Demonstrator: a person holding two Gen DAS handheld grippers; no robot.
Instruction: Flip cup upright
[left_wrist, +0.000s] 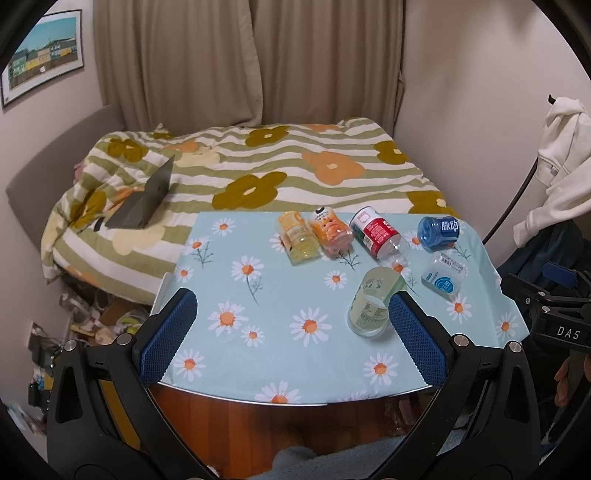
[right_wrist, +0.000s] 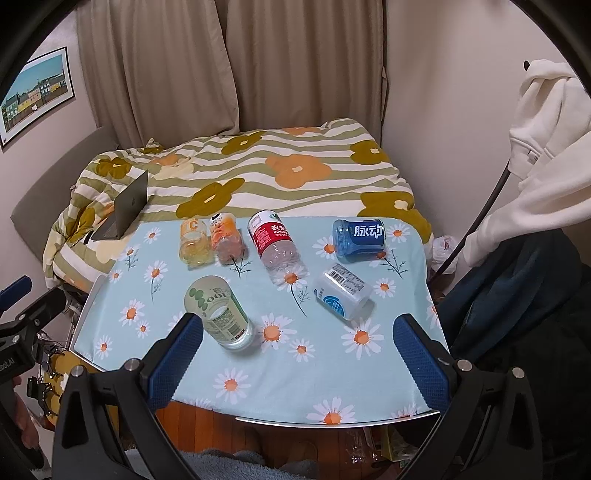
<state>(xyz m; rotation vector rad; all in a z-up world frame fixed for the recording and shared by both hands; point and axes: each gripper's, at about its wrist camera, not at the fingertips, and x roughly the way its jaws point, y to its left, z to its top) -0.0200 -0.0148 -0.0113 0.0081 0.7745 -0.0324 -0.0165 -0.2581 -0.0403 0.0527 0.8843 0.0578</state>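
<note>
Cups (right_wrist: 219, 312) all seem to lie tipped on the worktop (right_wrist: 258, 373); none stands yet. Both tongs (left_wrist: 291, 334) (right_wrist: 297, 354) are spread, holding nothing.

Both black gripper (left_wrist: 293, 332) frames carry blue textured pads (right_wrist: 421, 360), silver screws

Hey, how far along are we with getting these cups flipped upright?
Nothing looks done: all six cups lie on their sides on the daisy tablecloth. Nothing is in hand either; the left gripper and right gripper are both open and empty. The green cup lies nearest, just ahead of both. Also left are the yellow cup, orange cup, red cup, blue cup and white cup.
</note>
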